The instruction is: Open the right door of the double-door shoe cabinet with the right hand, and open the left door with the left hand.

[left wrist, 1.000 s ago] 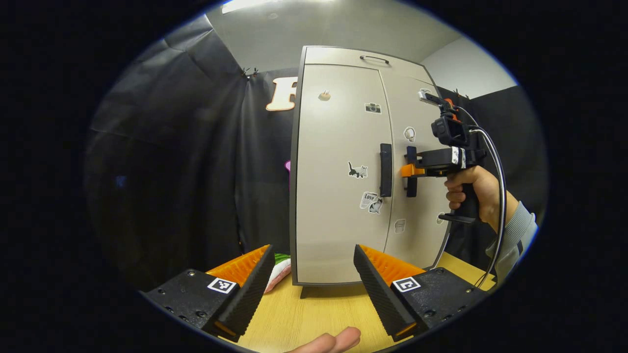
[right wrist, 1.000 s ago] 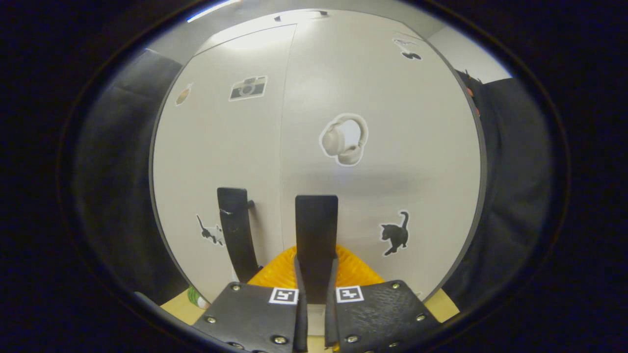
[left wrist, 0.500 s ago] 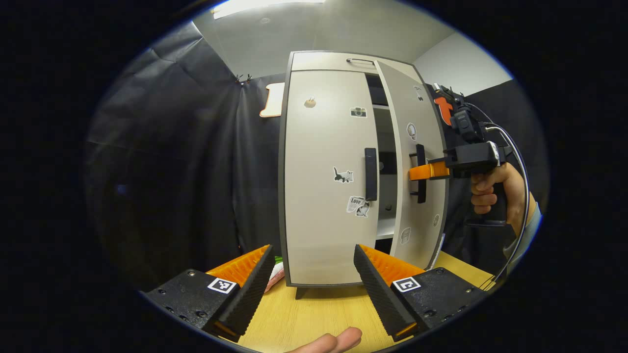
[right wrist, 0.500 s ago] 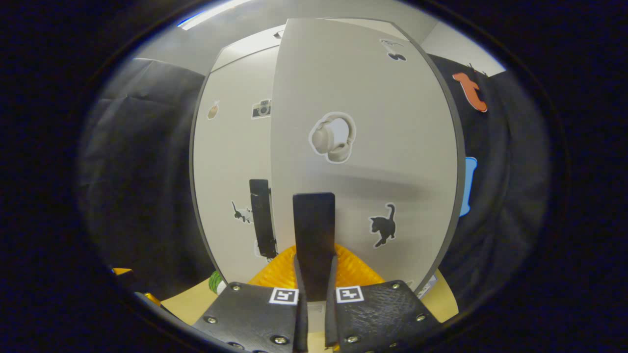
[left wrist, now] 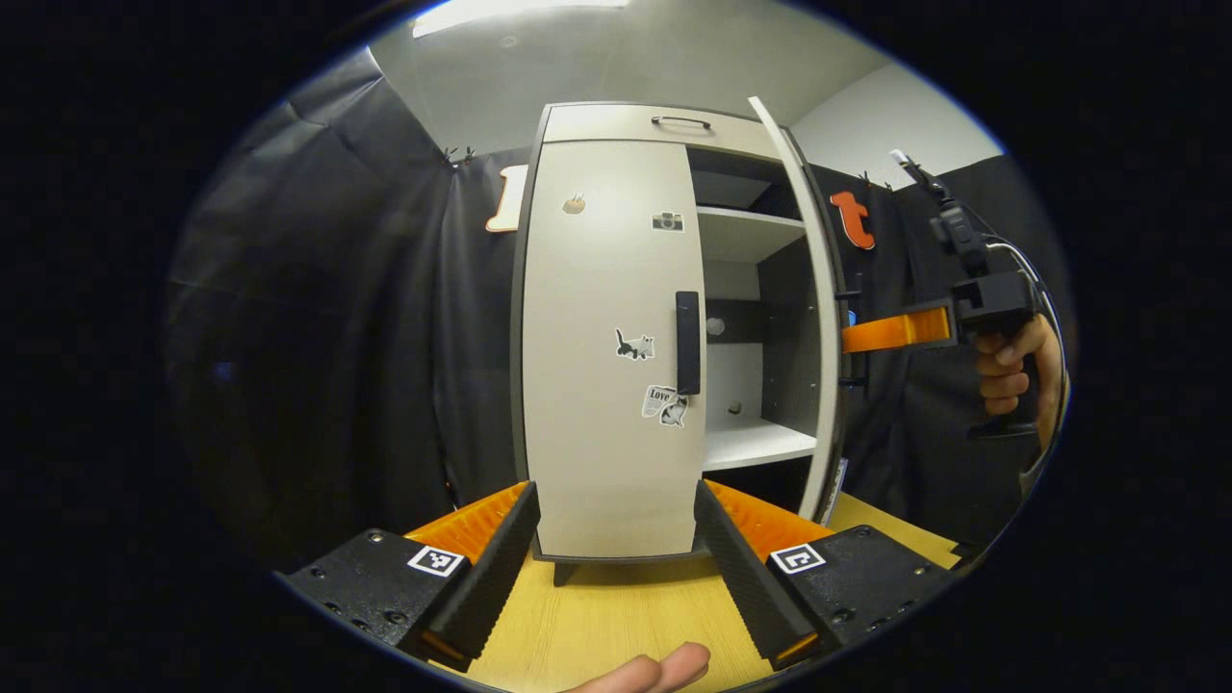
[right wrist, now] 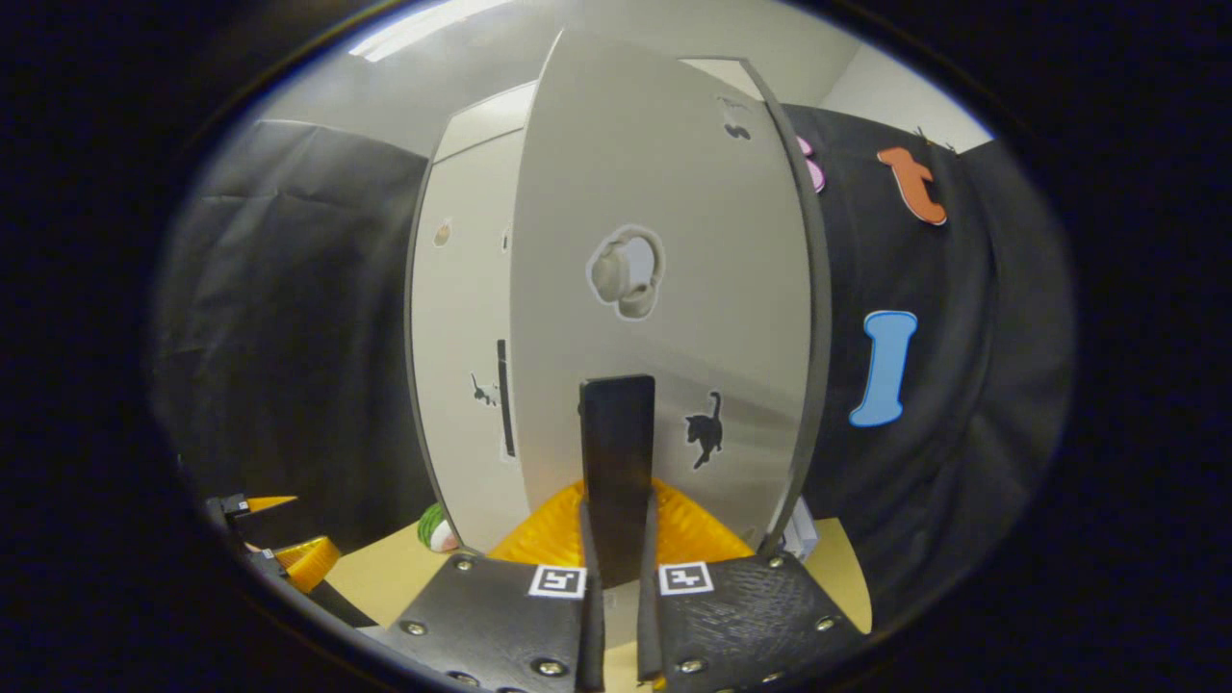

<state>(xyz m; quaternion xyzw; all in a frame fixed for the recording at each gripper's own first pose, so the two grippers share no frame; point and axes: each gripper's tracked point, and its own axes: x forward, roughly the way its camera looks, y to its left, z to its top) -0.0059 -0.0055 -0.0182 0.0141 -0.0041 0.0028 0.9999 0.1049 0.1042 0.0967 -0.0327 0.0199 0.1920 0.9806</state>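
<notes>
While the shoe cabinet stands upright ahead of my left gripper, tall and narrow on the wooden table, I can see its right door swung wide, so that from the left gripper view it shows nearly edge-on, its long axis vertical. Behind it I see shelves running level across the open half. The left door is shut flat against the frame, facing me, with its handle a vertical bar near the inner edge, straight ahead and above the gap between my left fingers. Those fingers are spread wide and grip nothing; the cabinet's foot sits between them, farther off.

On the right gripper view, the right door's outer face fills the middle, standing upright and turned at an angle to the left door behind it on the left. My right gripper is closed on the right door's handle, a vertical bar rising straight up from between the two fingers, both pressing its sides. From the left gripper view, that right gripper lies off to my right, level with the left door's handle, a hand wrapped around its grip. A fingertip shows just below my left fingers.
</notes>
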